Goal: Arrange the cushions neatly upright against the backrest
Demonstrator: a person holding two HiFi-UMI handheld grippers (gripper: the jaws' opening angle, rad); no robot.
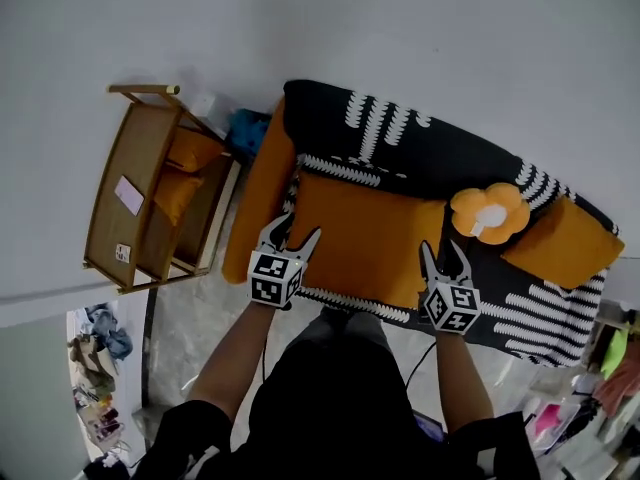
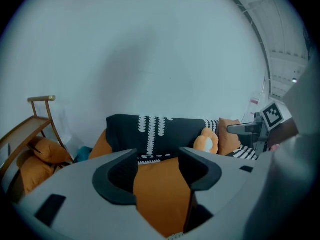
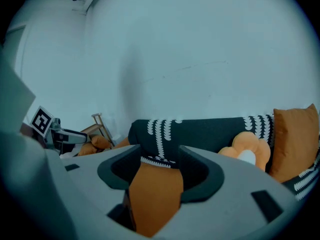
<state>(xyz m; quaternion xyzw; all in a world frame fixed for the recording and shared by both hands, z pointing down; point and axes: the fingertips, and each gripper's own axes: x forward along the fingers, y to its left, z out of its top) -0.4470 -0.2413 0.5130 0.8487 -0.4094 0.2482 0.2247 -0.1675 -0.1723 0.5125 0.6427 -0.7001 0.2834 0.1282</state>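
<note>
A large orange cushion [image 1: 370, 238] lies flat on the seat of a sofa whose black cover with white patterns runs up the backrest [image 1: 420, 148]. My left gripper [image 1: 295, 230] is at the cushion's front left corner and my right gripper [image 1: 444, 253] at its front right corner. In the left gripper view, orange fabric [image 2: 160, 194] fills the gap of the left gripper [image 2: 157, 164]. The right gripper view shows the same fabric [image 3: 152, 194] between the jaws of the right gripper [image 3: 155, 169]. A flower-shaped cushion [image 1: 490, 213] and another orange cushion [image 1: 560, 243] rest at the sofa's right end. A third orange cushion [image 1: 262, 203] leans at the left end.
A wooden rack [image 1: 140, 198] holding more orange cushions stands left of the sofa, with a teal object [image 1: 245, 128] between them. Mixed clutter [image 1: 600, 388] lies on the floor at the lower right. A plain white wall rises behind the sofa.
</note>
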